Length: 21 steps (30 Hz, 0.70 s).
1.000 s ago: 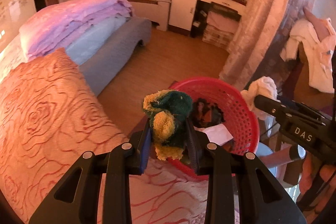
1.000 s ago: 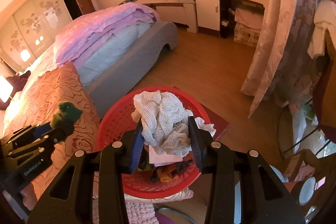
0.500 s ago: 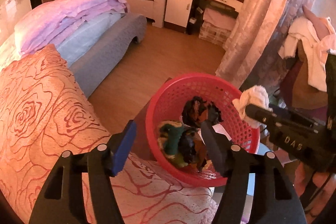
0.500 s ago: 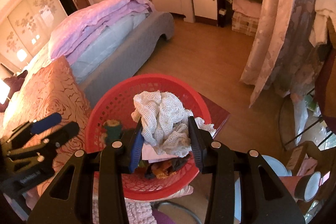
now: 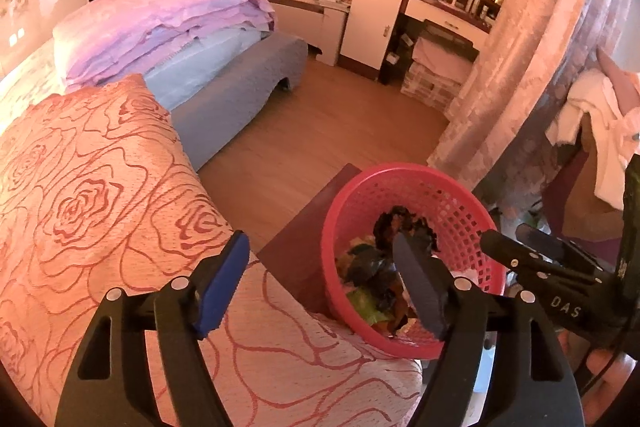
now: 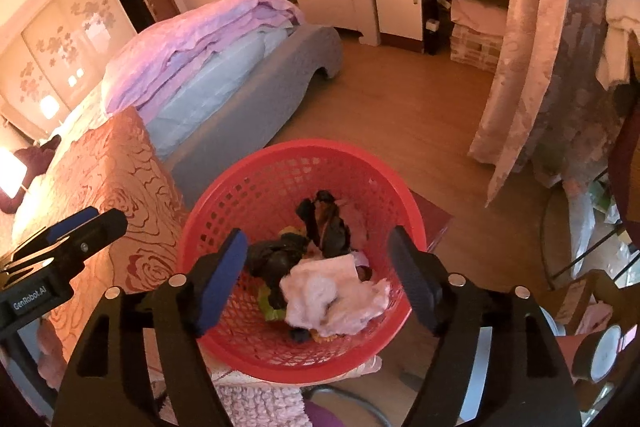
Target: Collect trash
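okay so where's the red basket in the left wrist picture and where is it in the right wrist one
Left wrist: the red basket sits lower right, partly behind the open left gripper.
Right wrist: the basket fills the lower centre, under the open right gripper, with a white cloth on top of the trash.
Shared landmark: the folded purple quilt on the bed, upper left in both.

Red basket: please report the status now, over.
Left gripper open, empty. Right gripper open, empty, over red basket. White mesh rag inside, on dark scraps. Nothing blocking.
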Motion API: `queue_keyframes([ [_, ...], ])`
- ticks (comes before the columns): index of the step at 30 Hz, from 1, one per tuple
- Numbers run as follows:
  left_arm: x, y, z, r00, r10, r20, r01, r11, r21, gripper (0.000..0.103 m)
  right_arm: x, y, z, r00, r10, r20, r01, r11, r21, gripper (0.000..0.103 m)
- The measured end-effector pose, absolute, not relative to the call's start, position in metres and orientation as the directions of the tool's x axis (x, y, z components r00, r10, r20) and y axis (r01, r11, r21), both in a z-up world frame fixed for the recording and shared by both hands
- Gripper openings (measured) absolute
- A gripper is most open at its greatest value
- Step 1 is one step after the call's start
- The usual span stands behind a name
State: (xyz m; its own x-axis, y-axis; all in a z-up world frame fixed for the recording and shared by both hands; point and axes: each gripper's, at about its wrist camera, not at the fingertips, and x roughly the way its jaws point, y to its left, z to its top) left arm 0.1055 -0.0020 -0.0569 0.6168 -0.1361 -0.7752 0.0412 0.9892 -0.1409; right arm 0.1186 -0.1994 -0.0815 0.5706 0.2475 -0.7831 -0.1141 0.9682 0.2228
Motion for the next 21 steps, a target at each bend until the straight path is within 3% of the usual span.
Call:
queue_keyframes([
  [6, 0.099, 0.0, -0.052, 0.636, -0.11, -0.764, 0.031, 0.993, -0.118, 0.076, 0.114, -0.202, -0.075, 0.606, 0.226, -0.762, -0.087, 0.972, 0.219, 0.084],
  [21, 0.07, 0.009, -0.029, 0.707, -0.024, -0.707, -0.007, 0.999, -0.041, 0.085, 0.089, -0.188, -0.049, 0.692, 0.186, -0.698, -0.092, 0.981, 0.17, 0.094],
])
